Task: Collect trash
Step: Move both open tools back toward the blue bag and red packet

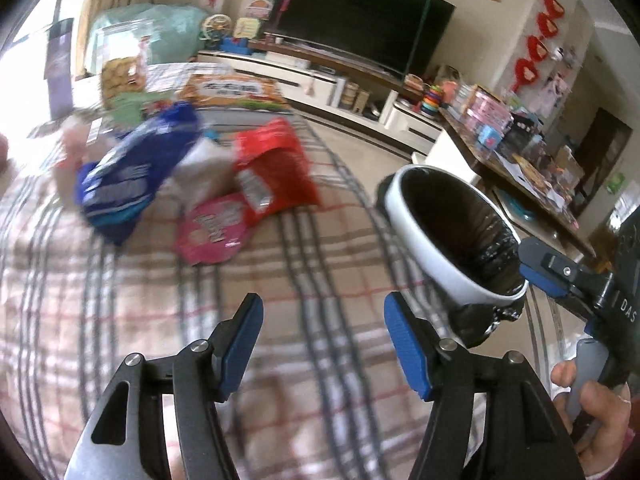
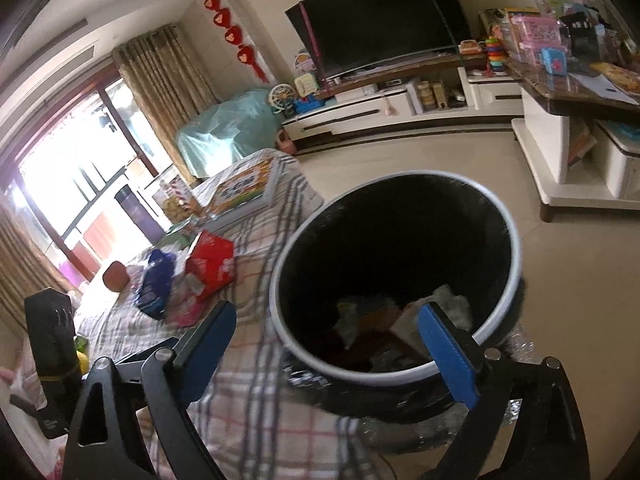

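Both jaws apart, empty: left gripper [image 1: 324, 344], right gripper [image 2: 332, 340] over bin [image 2: 514, 248]. Wrappers on plaid cover [image 1: 120, 280]: red pouch [image 1: 276, 168], blue bag [image 1: 128, 176], pink packet [image 1: 212, 228]. Risk: snagging cover, dragging neighbouring wrappers

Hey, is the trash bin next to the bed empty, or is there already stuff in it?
Not empty. The trash bin already holds crumpled wrappers and paper at the bottom of its black liner.

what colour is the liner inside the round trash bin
Black: the white-rimmed round trash bin holds a black liner, clearest in the right wrist view.
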Demonstrator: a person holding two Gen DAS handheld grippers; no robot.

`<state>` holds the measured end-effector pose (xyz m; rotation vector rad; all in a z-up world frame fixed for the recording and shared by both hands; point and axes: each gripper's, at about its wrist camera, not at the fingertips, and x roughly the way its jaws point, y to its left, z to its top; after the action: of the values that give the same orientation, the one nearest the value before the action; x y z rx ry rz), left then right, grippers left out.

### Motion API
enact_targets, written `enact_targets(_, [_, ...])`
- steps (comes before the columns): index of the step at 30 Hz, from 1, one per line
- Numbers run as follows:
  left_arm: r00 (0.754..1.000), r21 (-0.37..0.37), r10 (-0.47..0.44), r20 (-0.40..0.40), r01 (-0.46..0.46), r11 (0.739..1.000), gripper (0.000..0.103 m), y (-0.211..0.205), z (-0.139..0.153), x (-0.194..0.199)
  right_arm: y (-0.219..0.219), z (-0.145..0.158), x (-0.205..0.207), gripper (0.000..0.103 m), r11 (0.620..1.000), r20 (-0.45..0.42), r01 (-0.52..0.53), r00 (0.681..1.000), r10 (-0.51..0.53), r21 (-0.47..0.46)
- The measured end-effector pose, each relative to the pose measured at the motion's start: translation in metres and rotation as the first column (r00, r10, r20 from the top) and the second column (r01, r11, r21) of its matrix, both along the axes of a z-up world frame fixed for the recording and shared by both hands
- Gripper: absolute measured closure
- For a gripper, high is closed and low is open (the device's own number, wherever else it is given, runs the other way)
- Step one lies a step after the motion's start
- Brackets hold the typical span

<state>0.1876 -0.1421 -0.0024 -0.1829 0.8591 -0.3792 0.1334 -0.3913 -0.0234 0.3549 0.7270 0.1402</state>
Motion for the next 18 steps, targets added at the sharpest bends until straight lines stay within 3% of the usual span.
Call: enact_targets(18, [0.986,0.002,0.168,-0.009,-0.168,0.986,0.038,0.075,0.003,-0.046,0.089,-0.01,0.007,0.009,0.986,-0.01,-0.165,0.986,0.165,-0.024])
